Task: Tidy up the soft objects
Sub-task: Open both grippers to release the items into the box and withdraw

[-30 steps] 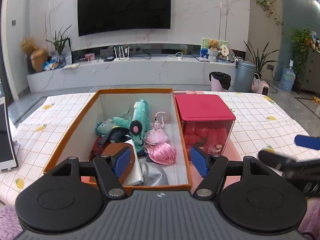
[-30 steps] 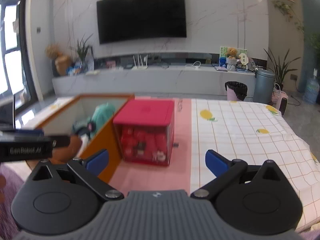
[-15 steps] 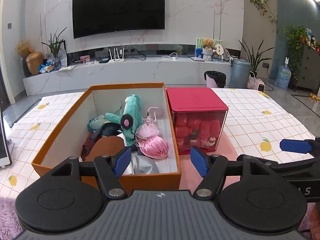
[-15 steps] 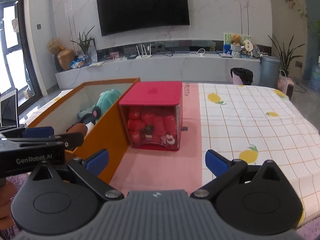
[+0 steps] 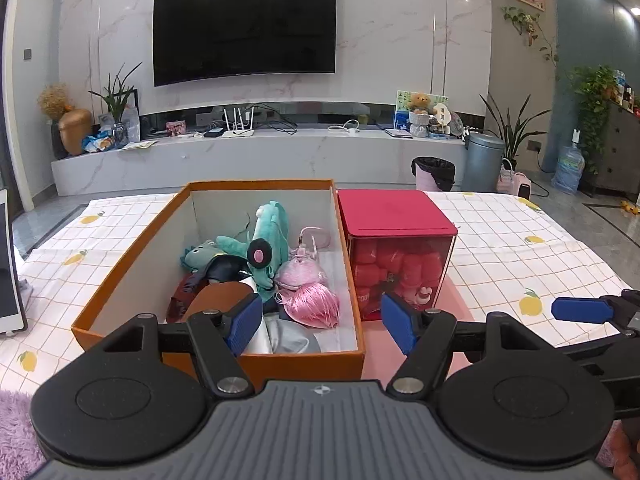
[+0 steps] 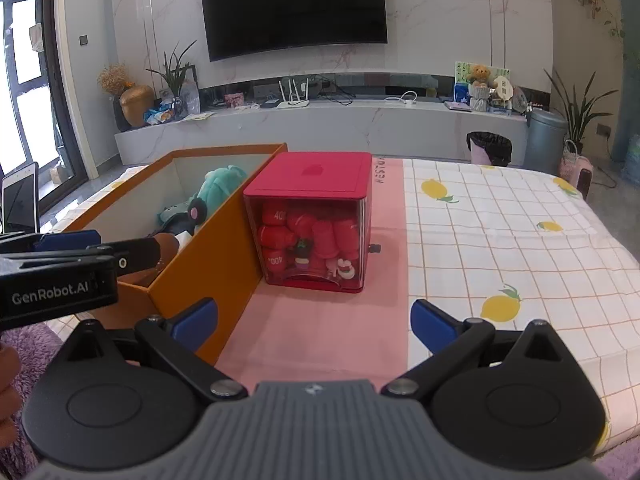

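Observation:
An orange cardboard box [image 5: 120, 264] [image 6: 224, 248] on the table holds a teal plush toy [image 5: 268, 236] [image 6: 218, 186], a pink thread bundle [image 5: 316, 304], a pink pouch [image 5: 302, 272] and dark and white cloth pieces. To its right stands a red-lidded clear container [image 5: 396, 256] [image 6: 316, 220] packed with red soft items. My left gripper [image 5: 320, 322] is open at the box's near edge, nothing between its pads. My right gripper [image 6: 314, 320] is open over the pink table strip, short of the container.
The table carries a white checked cloth with lemon prints [image 6: 500, 240] and a pink runner [image 6: 320, 332]. A tablet [image 5: 8, 272] stands at the left edge. A purple rug [image 5: 16, 432] lies below. A TV wall [image 5: 244, 28], bins and plants are behind.
Both views have pulled back a little from the box and container and steadied. Both grippers stay open.

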`<state>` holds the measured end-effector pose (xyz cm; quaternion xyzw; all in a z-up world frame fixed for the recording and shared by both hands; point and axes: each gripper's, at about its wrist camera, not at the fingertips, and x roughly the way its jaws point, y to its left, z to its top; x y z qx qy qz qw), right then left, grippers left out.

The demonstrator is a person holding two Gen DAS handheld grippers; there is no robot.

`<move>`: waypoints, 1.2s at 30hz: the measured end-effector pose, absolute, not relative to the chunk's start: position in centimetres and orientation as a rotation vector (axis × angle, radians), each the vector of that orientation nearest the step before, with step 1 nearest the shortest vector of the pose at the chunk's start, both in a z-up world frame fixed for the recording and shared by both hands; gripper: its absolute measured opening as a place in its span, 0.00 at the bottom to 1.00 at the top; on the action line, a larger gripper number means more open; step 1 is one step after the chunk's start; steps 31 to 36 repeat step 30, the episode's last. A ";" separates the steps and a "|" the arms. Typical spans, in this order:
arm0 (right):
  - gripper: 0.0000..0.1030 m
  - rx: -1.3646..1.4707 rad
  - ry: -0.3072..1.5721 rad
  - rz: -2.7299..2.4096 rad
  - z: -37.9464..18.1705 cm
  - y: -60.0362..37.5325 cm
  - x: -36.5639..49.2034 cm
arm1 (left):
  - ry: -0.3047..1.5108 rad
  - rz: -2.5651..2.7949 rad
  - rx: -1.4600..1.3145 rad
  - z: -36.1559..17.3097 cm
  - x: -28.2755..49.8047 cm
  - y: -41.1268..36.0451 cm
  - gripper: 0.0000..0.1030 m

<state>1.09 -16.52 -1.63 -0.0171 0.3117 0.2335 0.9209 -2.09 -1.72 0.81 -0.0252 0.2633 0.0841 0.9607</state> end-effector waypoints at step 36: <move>0.98 -0.052 0.643 0.489 -1.6 -16.4 0.9 | 0.518 0.141 -0.033 0.7 -2.5 -2.1 0.78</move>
